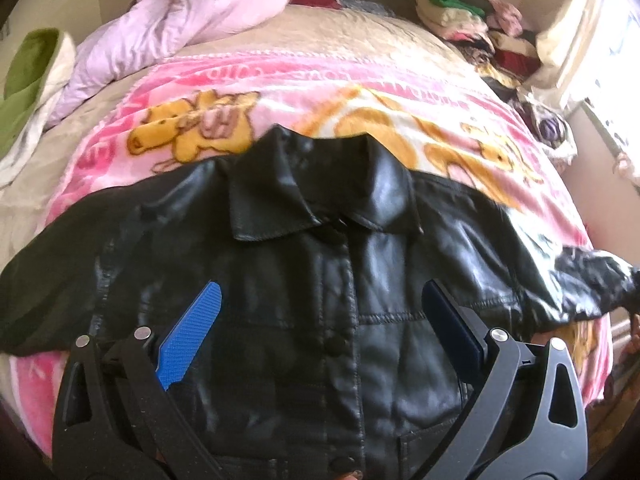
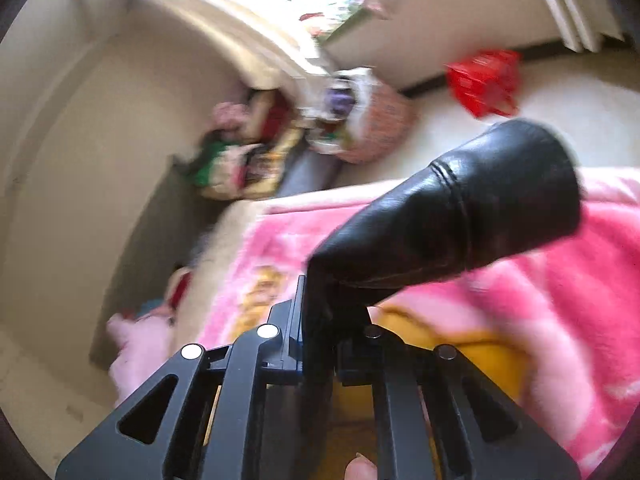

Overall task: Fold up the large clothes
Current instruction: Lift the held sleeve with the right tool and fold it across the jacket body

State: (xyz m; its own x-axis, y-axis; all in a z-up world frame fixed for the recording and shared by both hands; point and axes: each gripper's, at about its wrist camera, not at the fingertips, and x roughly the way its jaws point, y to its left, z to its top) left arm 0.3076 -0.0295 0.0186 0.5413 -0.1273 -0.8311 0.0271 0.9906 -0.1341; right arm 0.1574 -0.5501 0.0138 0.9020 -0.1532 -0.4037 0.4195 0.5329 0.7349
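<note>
A black leather jacket [image 1: 304, 264] lies front up on the pink cartoon blanket [image 1: 360, 92], collar pointing away from me, sleeves spread to both sides. My left gripper [image 1: 320, 300] hovers open over the jacket's chest, its blue pads wide apart with nothing between them. In the right wrist view my right gripper [image 2: 320, 304] is shut on the jacket's black sleeve [image 2: 472, 204], which sticks up and away from the jaws above the blanket [image 2: 560, 312]. The same sleeve end [image 1: 592, 280] appears lifted at the right edge in the left wrist view.
A lilac duvet [image 1: 180, 24] and a green and white cloth [image 1: 28, 80] lie at the bed's far left. A pile of folded clothes [image 1: 472, 24] sits at the far right by the window. A red basket [image 2: 484, 80] stands on the floor.
</note>
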